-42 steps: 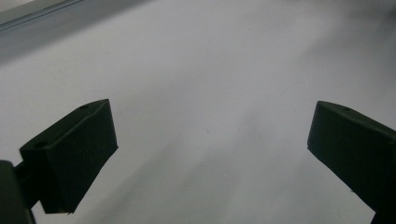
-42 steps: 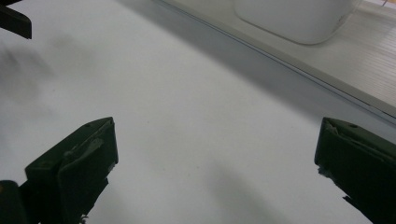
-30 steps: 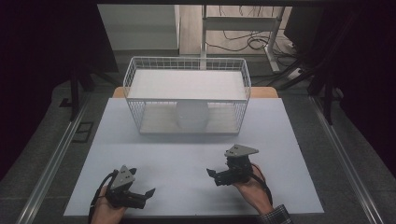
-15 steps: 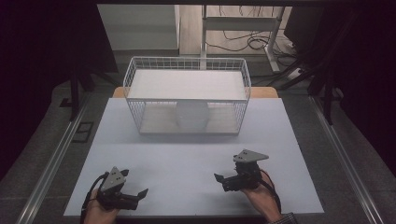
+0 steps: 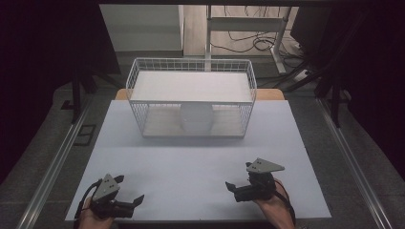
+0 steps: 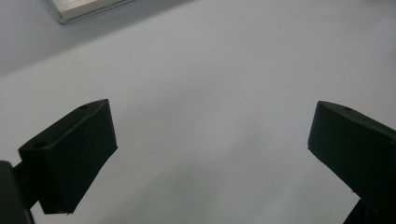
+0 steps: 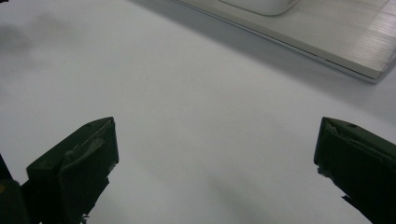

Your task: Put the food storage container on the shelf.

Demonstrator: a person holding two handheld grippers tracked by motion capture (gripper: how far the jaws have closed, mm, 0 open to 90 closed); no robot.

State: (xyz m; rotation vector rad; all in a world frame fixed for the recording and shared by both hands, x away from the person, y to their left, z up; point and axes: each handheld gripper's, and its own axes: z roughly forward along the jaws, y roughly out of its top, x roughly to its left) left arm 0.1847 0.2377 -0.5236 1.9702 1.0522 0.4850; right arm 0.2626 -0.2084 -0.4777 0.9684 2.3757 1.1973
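White tabletop [image 5: 191,167] lies bare beneath both grippers. Left gripper [image 5: 131,198] and right gripper [image 5: 236,183] stand spread apart, empty. White bowl [image 5: 196,117] sits ahead in wire basket [image 5: 143,102], nearer the right gripper.

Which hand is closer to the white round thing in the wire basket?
The right, probably. The right tool sits a little nearer the white round thing in the wire basket than the left tool, which is at the table's near edge. Both are open.

The desk [image 5: 191,167] was plain white. The wire basket [image 5: 191,102] was white with a grid pattern. Both tongs, left [image 5: 131,198] and right [image 5: 239,177], were black with grey tops.
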